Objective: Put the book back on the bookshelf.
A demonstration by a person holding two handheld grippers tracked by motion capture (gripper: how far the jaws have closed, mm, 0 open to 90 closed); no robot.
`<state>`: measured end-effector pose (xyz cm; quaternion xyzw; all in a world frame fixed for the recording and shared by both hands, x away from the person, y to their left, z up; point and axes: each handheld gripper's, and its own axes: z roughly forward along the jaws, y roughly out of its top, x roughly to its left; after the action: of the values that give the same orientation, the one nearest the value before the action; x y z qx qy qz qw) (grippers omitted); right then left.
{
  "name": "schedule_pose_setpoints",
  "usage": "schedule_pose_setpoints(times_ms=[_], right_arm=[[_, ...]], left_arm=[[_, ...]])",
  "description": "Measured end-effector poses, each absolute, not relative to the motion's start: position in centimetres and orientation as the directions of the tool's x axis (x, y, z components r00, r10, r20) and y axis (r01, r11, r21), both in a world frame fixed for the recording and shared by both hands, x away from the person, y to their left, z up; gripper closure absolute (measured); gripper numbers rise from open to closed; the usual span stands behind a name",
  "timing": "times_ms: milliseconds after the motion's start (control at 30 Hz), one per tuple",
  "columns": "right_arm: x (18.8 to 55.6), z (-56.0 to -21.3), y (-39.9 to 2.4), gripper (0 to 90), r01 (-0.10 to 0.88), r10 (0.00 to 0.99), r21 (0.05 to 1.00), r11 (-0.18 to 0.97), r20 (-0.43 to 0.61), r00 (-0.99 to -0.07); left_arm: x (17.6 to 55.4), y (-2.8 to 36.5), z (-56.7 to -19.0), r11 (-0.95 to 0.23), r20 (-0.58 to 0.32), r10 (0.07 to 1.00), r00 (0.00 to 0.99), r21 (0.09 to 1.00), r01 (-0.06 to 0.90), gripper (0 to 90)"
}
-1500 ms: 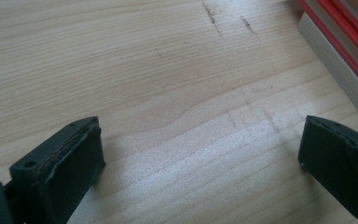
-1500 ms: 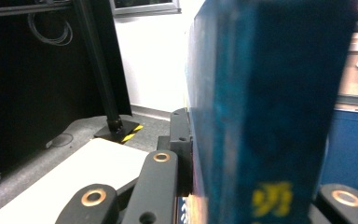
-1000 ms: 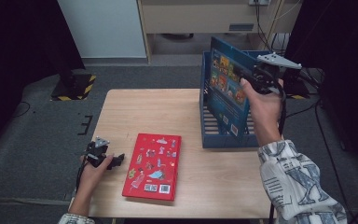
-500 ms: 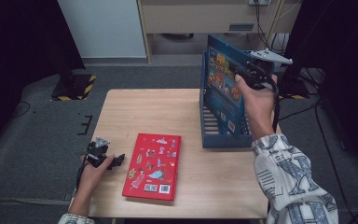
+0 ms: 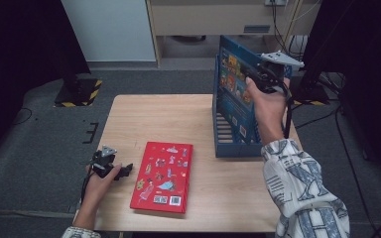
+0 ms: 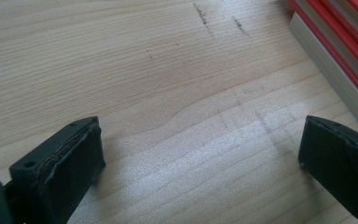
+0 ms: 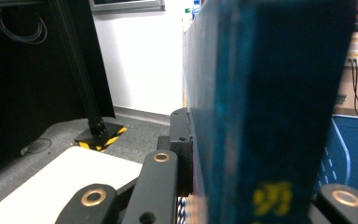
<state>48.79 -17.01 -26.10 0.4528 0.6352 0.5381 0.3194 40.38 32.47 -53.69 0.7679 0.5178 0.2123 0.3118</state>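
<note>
Gripping a blue book (image 5: 233, 87) above the rack (image 5: 228, 136), right tongs (image 5: 258, 82); left tongs (image 5: 121, 171) gape beside the red book's (image 5: 163, 176) edge.

blue book (image 5: 233, 82), cartoon cover | red book (image 5: 162, 176), stickers | blue rack (image 5: 228, 146) | light-wood table (image 5: 154, 119)

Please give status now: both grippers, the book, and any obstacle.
Right gripper shut on blue book, upright over blue rack. Left gripper open, low on table beside red book. No obstacle seen.

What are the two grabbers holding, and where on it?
The right gripper clamps the blue book by its upper edge, above the blue rack. The left gripper is open, holding nothing.
</note>
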Motion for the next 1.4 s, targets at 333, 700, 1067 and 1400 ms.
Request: schedule_pose_setpoints(times_ms=[333,700,1067,1400], right_arm=[[49.2,-26.6,-16.4,82.1,0.197,0.928,0.98,0.005,0.069,-0.367],[49.5,-27.6,-15.9,82.1,0.171,0.938,0.985,-0.009,0.067,-0.339],[49.9,-29.5,-15.7,82.2,0.165,0.942,0.986,-0.028,0.081,-0.327],[50.4,-29.7,-15.4,82.1,0.165,0.943,0.986,-0.037,0.089,-0.322]], left_arm=[[40.4,32.5,-53.7,-0.272,0.005,0.927,0.376,0.698,0.663,0.0],[40.4,32.4,-53.7,-0.269,0.001,0.927,0.374,0.698,0.663,0.0],[40.4,32.4,-53.7,-0.266,-0.001,0.928,0.373,0.699,0.663,0.0],[40.4,32.4,-53.7,-0.274,0.004,0.926,0.378,0.695,0.664,0.0]])
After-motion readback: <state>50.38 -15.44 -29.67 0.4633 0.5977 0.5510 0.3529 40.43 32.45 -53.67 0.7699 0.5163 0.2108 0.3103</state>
